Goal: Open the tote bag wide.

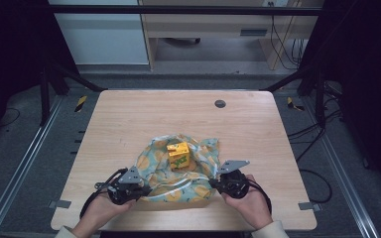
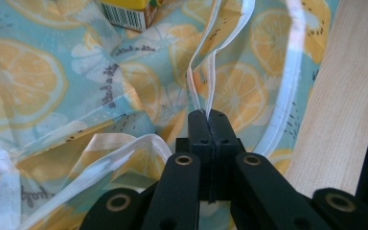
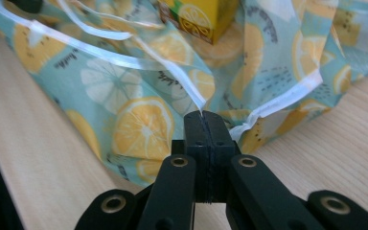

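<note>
Claws both clenched: my left claw (image 1: 140,187) and right claw (image 1: 217,181) pinch the cloth's (image 1: 158,166) white hem, likely to fold it over the carton (image 1: 178,155).

Wooden table (image 1: 129,119), lemon-print cloth (image 1: 198,191) on it

This looks like a lab or test room set up for recording. A pale wooden worktop (image 1: 129,119) stands inside a black metal frame (image 1: 178,9), with metal rails (image 1: 15,173) along the grey floor (image 1: 44,163). Loose cables (image 1: 283,47) hang by a wooden desk (image 1: 203,25) behind, and what may be striped tape (image 1: 81,102) marks the floor.
</note>
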